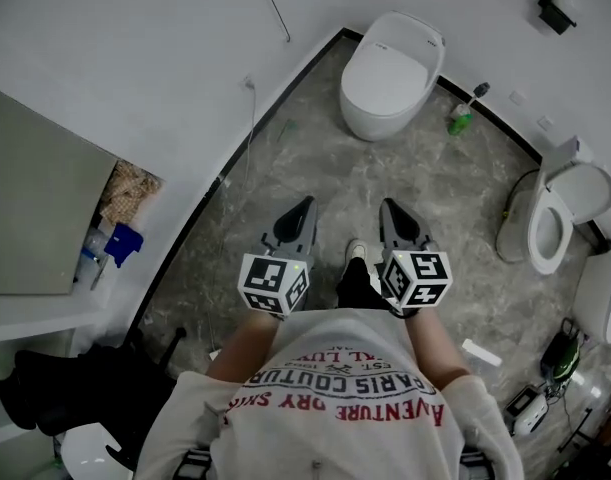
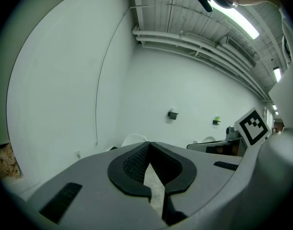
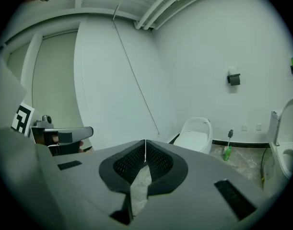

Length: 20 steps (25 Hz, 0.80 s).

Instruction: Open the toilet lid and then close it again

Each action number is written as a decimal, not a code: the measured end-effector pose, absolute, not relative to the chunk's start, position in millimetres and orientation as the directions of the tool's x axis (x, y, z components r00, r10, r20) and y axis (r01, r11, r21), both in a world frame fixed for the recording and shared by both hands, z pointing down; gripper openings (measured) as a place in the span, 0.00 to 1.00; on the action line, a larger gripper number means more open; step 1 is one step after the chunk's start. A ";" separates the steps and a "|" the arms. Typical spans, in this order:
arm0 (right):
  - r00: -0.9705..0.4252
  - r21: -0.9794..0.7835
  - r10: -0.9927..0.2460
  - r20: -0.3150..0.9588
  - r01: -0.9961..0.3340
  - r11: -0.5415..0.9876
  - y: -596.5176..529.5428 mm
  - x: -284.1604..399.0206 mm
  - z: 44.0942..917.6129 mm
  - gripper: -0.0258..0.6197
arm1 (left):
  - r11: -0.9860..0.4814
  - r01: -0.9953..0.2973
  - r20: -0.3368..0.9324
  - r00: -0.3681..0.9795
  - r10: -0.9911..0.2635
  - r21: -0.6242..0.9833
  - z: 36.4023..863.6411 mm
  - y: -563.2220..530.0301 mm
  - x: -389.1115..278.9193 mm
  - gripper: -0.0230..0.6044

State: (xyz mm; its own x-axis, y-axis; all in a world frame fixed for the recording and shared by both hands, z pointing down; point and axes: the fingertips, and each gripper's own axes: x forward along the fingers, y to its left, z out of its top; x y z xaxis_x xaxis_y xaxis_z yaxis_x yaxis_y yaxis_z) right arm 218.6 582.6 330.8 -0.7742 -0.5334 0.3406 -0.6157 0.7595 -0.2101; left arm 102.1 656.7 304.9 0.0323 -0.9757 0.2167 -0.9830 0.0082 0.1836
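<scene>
The left hand-held gripper (image 2: 149, 146) has its jaws together on nothing, and so does the right hand-held gripper (image 3: 145, 145). Both are held out over the marbled floor (image 1: 425, 183), well apart from the toilet (image 1: 357, 118) in the corner ahead, whose lid (image 1: 387, 68) is down. A green bottle (image 1: 461, 120) stands near it. A second toilet (image 1: 555, 223) stands further right, open.

toilet (image 1: 390, 73): ahead | second toilet (image 1: 557, 218): right | bottle (image 1: 461, 118): between
</scene>
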 end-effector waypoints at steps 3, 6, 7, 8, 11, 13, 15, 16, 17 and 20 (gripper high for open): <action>-0.786 -0.212 -0.522 0.331 -0.601 0.771 526.8 206.8 325.7 0.06 | 0.025 -0.983 0.220 0.016 -0.975 0.183 303.7 604.2 92.8 0.05; -0.793 -0.215 -0.511 0.333 -0.591 0.777 471.2 202.2 324.4 0.07 | 0.035 -0.984 0.220 0.004 -0.975 0.176 300.5 552.1 87.7 0.05; -0.794 -0.214 -0.508 0.335 -0.589 0.779 453.1 200.5 324.7 0.07 | 0.041 -0.984 0.219 -0.002 -0.976 0.173 299.4 535.4 85.0 0.05; -0.795 -0.214 -0.506 0.335 -0.587 0.780 435.2 198.6 324.9 0.07 | 0.048 -0.984 0.216 -0.009 -0.976 0.173 298.5 519.0 81.7 0.05; -0.790 -0.212 -0.513 0.335 -0.594 0.776 386.4 194.0 325.3 0.07 | 0.055 -0.983 0.211 -0.017 -0.977 0.176 298.2 475.1 73.1 0.05; -0.782 -0.213 -0.524 0.337 -0.605 0.767 356.9 191.7 326.4 0.07 | 0.055 -0.982 0.210 -0.016 -0.978 0.178 299.3 448.5 67.8 0.05; -0.776 -0.219 -0.532 0.339 -0.615 0.758 332.4 190.0 327.9 0.07 | 0.050 -0.982 0.212 -0.011 -0.977 0.182 301.0 423.6 63.2 0.05; -0.773 -0.220 -0.535 0.341 -0.619 0.754 322.5 189.4 329.0 0.07 | 0.046 -0.982 0.215 -0.005 -0.977 0.184 302.7 412.2 61.2 0.05; -0.769 -0.218 -0.539 0.343 -0.624 0.751 313.5 188.4 330.4 0.07 | 0.041 -0.982 0.218 0.000 -0.976 0.186 305.0 401.1 58.8 0.05; -0.756 -0.216 -0.554 0.349 -0.640 0.738 286.3 180.7 335.4 0.07 | 0.020 -0.981 0.224 0.024 -0.974 0.191 311.6 365.8 47.7 0.05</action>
